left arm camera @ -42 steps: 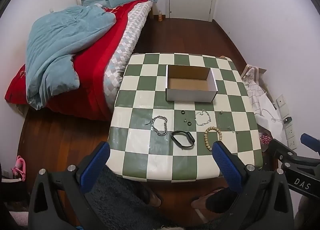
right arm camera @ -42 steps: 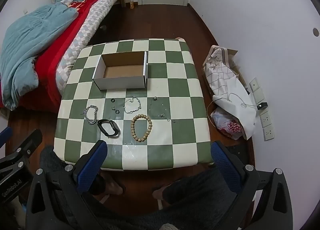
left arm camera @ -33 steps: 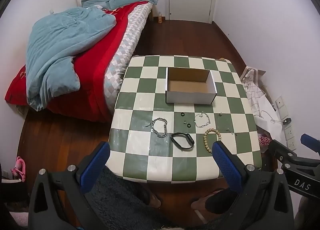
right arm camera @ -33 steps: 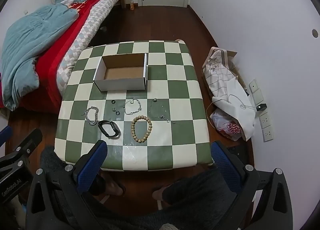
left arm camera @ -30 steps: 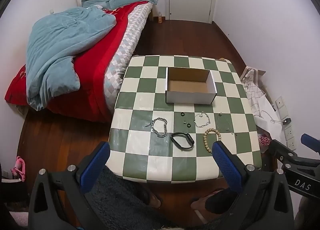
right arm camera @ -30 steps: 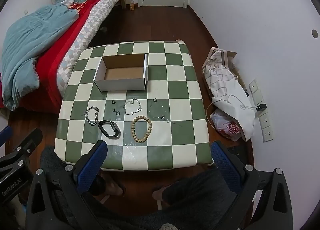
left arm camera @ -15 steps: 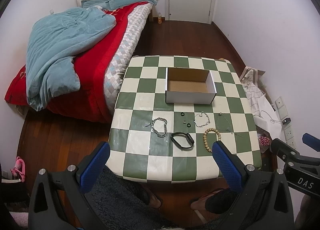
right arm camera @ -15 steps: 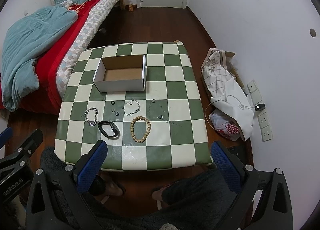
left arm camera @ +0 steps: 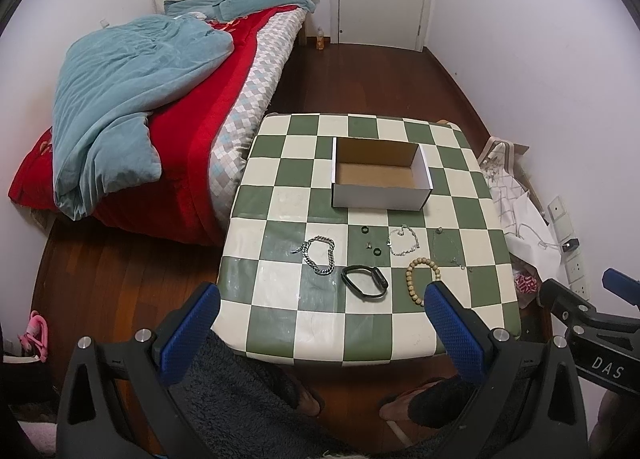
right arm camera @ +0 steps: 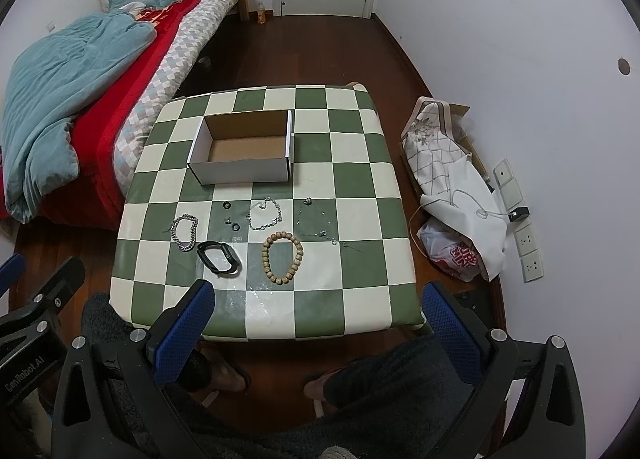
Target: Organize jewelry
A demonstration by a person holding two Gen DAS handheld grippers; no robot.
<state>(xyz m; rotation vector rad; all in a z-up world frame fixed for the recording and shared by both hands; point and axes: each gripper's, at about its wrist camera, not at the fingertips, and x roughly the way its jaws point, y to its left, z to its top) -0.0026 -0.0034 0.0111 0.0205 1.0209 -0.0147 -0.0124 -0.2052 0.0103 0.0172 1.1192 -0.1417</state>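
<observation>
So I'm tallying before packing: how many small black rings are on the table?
2. One black ring lies just in front of the white box; the other ring sits nearer the black band. Tiny pieces beside them are too small to identify.

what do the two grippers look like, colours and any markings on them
Both the left gripper and right gripper have black angular frames, silver bolts and blue textured finger pads. Seen from the other camera, the left's body reads "GenRobot.AI", the right's "DAS".
</observation>
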